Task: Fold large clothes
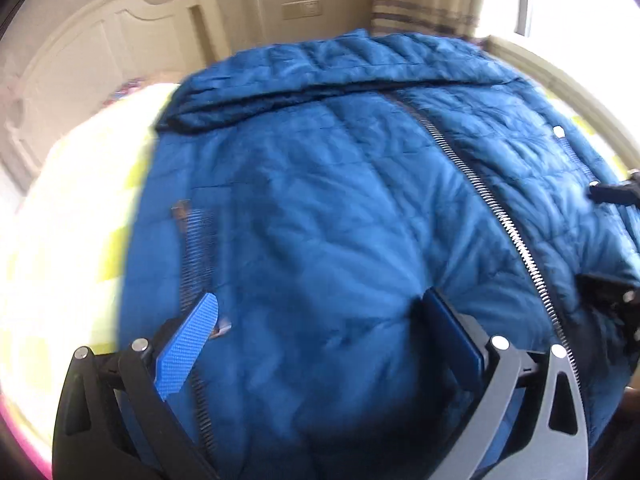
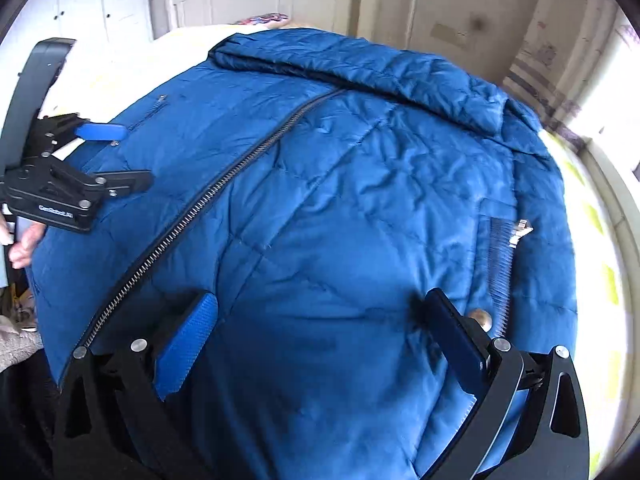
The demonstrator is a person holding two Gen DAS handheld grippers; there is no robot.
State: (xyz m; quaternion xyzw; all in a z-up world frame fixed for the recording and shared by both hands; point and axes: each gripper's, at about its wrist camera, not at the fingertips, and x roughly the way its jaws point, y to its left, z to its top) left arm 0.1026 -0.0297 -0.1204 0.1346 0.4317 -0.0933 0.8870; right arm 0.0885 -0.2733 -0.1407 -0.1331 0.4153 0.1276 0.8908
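Observation:
A large blue quilted jacket [image 1: 340,208] lies spread front-up on the bed, zipped along a silver centre zipper [image 1: 492,204], its sleeves folded across the far end. It also fills the right wrist view [image 2: 340,200], with the zipper [image 2: 208,196] running diagonally. My left gripper [image 1: 320,320] is open just above the jacket's left half, near a pocket zipper [image 1: 196,248]. My right gripper [image 2: 320,316] is open above the jacket's right half, next to a pocket zipper [image 2: 500,272]. The left gripper [image 2: 120,156] also shows in the right wrist view, open over the jacket's left edge.
The jacket lies on a bed with a pale yellow-checked cover [image 1: 80,216]. A white headboard [image 1: 100,60] and wall stand beyond. A bright window [image 1: 576,4] and a curtain [image 1: 420,8] are at the far right. White wardrobe doors [image 2: 100,0] stand at the far left.

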